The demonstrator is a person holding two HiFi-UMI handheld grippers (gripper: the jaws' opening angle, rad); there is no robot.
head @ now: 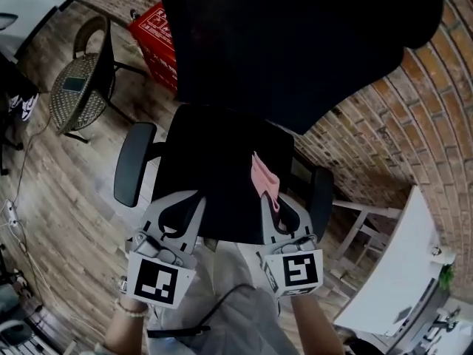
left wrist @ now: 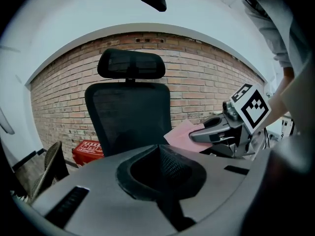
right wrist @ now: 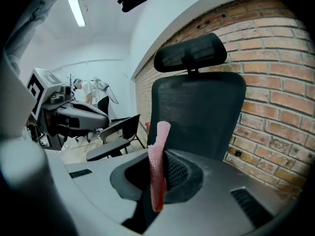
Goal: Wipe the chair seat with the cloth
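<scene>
A black office chair stands before me, its seat point(head: 214, 161) just beyond both grippers and its tall mesh back point(head: 295, 43) behind it. My right gripper point(head: 272, 200) is shut on a pink cloth point(head: 264, 177), which sticks up from the jaws over the seat's right side. In the right gripper view the cloth point(right wrist: 158, 166) stands on edge between the jaws, with the chair back point(right wrist: 197, 117) ahead. My left gripper point(head: 196, 198) hovers at the seat's front left, shut and holding nothing. From the left gripper view I see the chair back point(left wrist: 129, 117) and the cloth point(left wrist: 181, 134).
Black armrests flank the seat, one left point(head: 133, 165) and one right point(head: 321, 198). A wicker chair point(head: 77, 80) and a red box point(head: 157, 39) sit on the wooden floor at the far left. A brick wall point(head: 384, 124) runs behind, and a white table point(head: 392, 279) is at the right.
</scene>
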